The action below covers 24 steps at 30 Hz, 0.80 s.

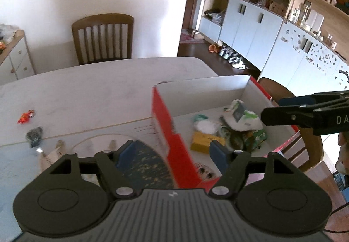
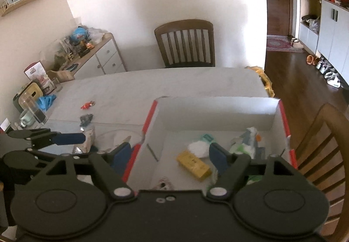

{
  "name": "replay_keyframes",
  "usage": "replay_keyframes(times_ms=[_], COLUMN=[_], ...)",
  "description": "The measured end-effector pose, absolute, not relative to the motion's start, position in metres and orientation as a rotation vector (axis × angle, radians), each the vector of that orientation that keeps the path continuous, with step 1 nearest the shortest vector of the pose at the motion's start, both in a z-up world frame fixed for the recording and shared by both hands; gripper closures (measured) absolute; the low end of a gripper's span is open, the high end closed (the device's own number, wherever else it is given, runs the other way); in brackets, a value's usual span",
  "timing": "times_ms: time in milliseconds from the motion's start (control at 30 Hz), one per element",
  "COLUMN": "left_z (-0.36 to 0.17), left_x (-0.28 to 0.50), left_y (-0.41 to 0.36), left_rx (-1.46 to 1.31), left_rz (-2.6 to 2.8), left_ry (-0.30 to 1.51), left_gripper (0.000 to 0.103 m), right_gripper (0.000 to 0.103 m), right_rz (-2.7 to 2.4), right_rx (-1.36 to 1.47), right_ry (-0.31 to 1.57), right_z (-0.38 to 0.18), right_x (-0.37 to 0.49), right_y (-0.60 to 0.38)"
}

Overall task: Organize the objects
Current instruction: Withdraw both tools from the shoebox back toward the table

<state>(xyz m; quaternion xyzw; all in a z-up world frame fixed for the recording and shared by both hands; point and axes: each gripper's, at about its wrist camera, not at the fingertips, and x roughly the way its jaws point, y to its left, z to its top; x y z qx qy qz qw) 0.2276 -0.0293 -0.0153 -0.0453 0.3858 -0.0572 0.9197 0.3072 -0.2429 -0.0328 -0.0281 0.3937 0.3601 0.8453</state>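
Smooth pale table (image 2: 174, 85), rectangular cardboard box (image 2: 218, 111)

Pretty clearly someone's home, the dining area. A wooden slat-back chair (image 2: 185, 43) sits against the white wall behind the pale bench (image 2: 152, 85). Left of that chair is a low sideboard (image 2: 98, 59) piled with toys and a globe. Right of it, a wood-floored hallway (image 2: 290, 67) leads to the front door (image 2: 278, 2), with shoes (image 1: 231, 56) along the built-in cabinets (image 1: 253, 26).
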Motion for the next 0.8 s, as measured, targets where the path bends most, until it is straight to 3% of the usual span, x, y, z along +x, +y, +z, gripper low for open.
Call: replay_keyframes(times_ms=[67,300,800], left_z=[-0.015,-0.018,-0.048], left_x=[0.218,0.192,0.179], left_y=[-0.017,0.024,0.119], left_rx=[-0.092,-0.077,-0.108], left_rz=[-0.121,-0.098,-0.054], left_ry=[0.786,0.780,0.797], left_gripper=[0.017,0.016,0.016], right_gripper=[0.020,0.001,0.001], right_rz=[0.755,0.776,0.840], right_rx=[-0.061,-0.058,-0.178], right_ry=[0.831,0.796,0.803], right_z=[-0.034,-0.038,-0.072], right_x=[0.299,0.268,0.214], right_y=[-0.237,-0.205,-0.115])
